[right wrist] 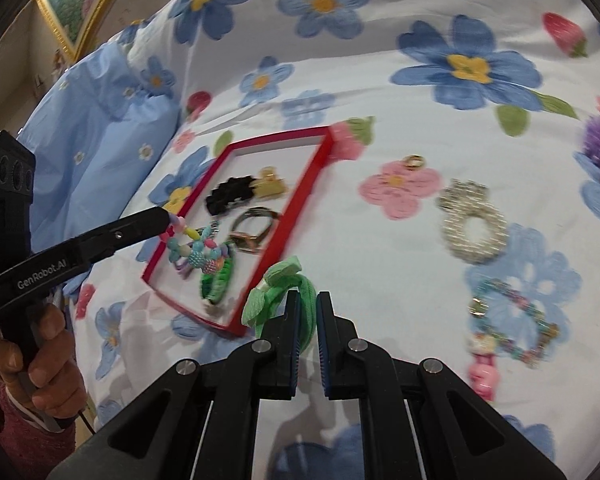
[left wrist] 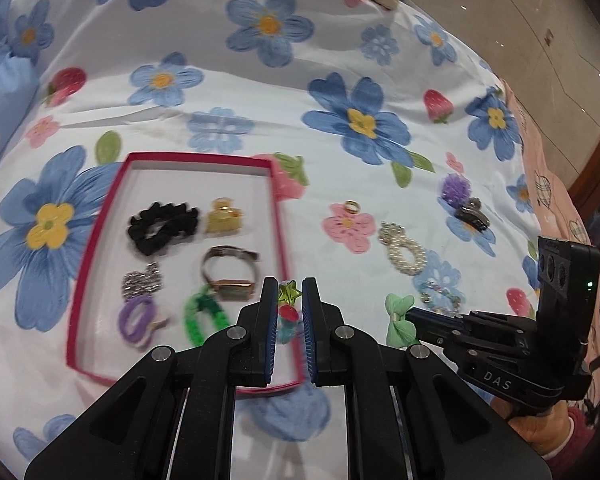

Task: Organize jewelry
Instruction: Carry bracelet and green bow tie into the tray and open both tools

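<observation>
A red-rimmed tray (left wrist: 112, 208) (right wrist: 308, 188) lies on the flowered bedspread and holds a black scrunchie (left wrist: 162, 226), a yellow claw clip (left wrist: 223, 216), a watch (left wrist: 228, 274), a green chain (left wrist: 202, 316) and purple hair ties (left wrist: 138, 318). My left gripper (left wrist: 288, 300) (right wrist: 168, 220) is shut on a colourful bead bracelet (left wrist: 287, 312) (right wrist: 198, 250) that hangs over the tray's near end. My right gripper (right wrist: 308, 304) (left wrist: 414, 314) is shut on a green bow hair tie (right wrist: 278, 294) (left wrist: 398, 318), held just right of the tray.
On the bedspread right of the tray lie a gold ring (left wrist: 352, 206), a pearl bracelet (right wrist: 472, 226), a multicolour bead bracelet (right wrist: 508, 320), a pink charm (right wrist: 482, 378), a purple pompom (left wrist: 456, 188) and a dark clip (left wrist: 472, 216). A blue pillow (right wrist: 96, 128) lies left.
</observation>
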The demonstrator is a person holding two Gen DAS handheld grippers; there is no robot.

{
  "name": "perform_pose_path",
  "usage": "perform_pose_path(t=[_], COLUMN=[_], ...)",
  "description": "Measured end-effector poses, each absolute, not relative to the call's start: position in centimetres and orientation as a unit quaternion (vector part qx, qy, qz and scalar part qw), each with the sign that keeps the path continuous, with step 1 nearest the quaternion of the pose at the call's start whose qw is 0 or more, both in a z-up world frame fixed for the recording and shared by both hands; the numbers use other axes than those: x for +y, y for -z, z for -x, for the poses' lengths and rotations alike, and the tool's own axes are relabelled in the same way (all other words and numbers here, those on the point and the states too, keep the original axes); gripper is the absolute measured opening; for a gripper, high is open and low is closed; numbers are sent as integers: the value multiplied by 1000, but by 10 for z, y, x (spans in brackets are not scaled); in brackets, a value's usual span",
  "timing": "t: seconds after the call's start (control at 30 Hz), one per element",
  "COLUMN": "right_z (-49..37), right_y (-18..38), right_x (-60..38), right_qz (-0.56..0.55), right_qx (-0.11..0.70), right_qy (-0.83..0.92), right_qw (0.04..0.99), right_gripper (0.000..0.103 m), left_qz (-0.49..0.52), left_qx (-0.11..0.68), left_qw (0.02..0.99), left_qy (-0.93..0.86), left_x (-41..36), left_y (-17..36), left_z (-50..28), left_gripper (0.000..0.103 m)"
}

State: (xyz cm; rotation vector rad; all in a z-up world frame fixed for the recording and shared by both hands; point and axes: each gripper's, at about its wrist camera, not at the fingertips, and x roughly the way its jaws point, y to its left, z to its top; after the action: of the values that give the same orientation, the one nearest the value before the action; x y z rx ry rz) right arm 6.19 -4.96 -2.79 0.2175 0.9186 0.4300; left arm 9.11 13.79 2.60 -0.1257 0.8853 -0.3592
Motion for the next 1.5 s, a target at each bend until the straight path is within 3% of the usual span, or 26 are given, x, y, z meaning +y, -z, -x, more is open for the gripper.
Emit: perform_pose_path(t=[0.67, 1.03, 1.5], right_z=[-103, -116, -116], right_y=[57, 77, 75], right_x=[56, 73, 78], right_qz=[-62, -32, -22], right_qx=[482, 509, 503], right_qy=[-264, -258, -267], right_qw=[833, 821, 822], right_gripper=[8, 12, 13], left_qz=[98, 98, 80], left_qx=[460, 488, 501], left_qw=[875, 863, 859], left_qy=[119, 81, 62], left_x=[204, 225, 224], left_y=[25, 60, 68], left_z=[-109, -116, -119], left_gripper=[10, 11, 11])
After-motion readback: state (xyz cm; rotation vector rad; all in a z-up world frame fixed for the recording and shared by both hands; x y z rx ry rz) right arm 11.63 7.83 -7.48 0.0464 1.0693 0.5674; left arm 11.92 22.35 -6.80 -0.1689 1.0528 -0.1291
